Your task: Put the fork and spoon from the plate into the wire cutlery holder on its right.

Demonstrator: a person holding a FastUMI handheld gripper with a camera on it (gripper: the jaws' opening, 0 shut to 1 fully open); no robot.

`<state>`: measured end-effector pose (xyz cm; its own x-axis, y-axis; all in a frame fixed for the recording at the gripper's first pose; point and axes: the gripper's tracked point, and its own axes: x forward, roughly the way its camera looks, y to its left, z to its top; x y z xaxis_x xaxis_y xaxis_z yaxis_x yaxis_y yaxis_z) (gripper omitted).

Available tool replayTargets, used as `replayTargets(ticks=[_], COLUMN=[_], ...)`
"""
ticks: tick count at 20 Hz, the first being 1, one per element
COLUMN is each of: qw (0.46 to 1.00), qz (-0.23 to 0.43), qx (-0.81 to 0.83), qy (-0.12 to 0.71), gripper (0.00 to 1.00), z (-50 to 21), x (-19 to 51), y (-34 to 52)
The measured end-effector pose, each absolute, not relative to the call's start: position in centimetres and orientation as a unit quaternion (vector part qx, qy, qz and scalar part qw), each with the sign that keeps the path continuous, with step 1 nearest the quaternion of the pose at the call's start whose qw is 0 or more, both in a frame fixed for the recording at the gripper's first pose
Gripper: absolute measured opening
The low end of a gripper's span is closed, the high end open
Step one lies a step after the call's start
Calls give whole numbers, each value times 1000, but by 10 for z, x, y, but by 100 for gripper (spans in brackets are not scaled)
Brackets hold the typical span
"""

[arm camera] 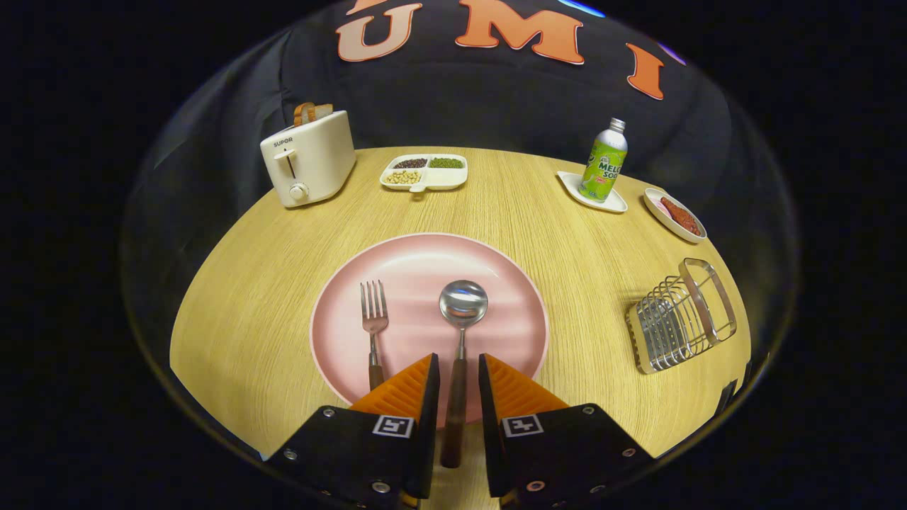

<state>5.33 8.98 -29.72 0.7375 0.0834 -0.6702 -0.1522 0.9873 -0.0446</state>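
Nothing is moved yet: the fork (pixel 373 319) and spoon (pixel 461 319) are lying on the plate (pixel 510 283). The gripper (pixel 458 397) is straddling the spoon's handle, fingers spread, not touching. The cutlery holder (pixel 680 315), right of the plate, is waiting empty.

Lying parallel on pink plate (pixel 496 283): fork (pixel 373 319) leftward, spoon (pixel 462 306) central, bowl up. Standing near desk's right edge: wire cutlery holder (pixel 680 315).

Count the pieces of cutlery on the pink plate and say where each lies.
2. The fork lies on the pink plate, left of the spoon, whose handle runs between the open gripper fingers. None looks hidden.
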Motion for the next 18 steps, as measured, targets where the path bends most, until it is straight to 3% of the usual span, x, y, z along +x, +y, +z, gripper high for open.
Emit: replayTargets(ticks=[11, 18], qw=[918, 921], qz=[48, 62], qx=[-32, -29], qy=[393, 384], gripper=[5, 5], z=[-307, -273], x=[51, 47], y=[82, 69])
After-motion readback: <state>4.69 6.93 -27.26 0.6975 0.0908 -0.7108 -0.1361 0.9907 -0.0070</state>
